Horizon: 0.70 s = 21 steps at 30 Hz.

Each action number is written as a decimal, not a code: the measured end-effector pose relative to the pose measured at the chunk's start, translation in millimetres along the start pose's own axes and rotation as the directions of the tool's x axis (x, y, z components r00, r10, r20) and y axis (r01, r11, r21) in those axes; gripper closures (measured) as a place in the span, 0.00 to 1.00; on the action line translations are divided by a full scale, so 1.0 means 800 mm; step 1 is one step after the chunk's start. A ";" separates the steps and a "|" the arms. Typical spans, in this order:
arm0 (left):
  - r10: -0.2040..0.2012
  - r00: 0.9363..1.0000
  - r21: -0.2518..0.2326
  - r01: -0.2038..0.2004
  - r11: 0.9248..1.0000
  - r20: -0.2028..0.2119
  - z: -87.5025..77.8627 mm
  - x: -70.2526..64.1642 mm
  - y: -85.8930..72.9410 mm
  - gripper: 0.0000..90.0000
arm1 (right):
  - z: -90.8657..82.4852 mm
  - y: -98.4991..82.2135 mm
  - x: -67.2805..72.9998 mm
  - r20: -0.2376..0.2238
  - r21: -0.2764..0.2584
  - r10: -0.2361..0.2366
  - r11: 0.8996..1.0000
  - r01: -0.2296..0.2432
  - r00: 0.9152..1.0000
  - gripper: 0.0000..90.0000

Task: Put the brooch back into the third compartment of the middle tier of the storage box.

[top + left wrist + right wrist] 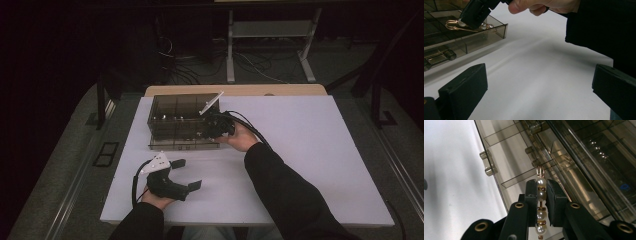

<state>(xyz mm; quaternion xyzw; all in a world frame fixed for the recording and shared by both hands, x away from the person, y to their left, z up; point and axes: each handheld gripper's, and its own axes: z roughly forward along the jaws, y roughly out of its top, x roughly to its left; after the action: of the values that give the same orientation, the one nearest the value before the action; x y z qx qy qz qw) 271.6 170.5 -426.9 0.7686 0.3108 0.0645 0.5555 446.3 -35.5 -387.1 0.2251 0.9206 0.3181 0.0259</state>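
A smoky clear plastic organiser box (175,120) with divided compartments lies open on the white table. My right gripper (212,127) hovers at its right end, shut on a gold hair clip with pearls (541,195). The clip (469,25) hangs over a front compartment of the box (454,40), gold wire pointing left in the left gripper view. My left gripper (187,174) rests low on the table in front of the box, open, with bare white surface between its jaws (536,87).
The white board (310,150) has wide free room right of the box. A person's dark sleeve (285,190) crosses the middle. Beyond the far edge stand a metal frame and loose cables (240,60) on the floor.
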 end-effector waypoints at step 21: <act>-0.001 1.000 0.003 0.001 1.000 0.000 0.001 -0.001 0.000 0.00 | -0.016 -0.003 0.007 -0.003 -0.029 0.021 0.999 -0.021 1.000 0.59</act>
<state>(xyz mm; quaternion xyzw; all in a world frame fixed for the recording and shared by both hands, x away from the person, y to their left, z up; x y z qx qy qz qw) 271.4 169.7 -427.4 0.7693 0.3111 0.0639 0.5544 438.3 -42.3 -377.4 0.2338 0.9135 0.3321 0.0245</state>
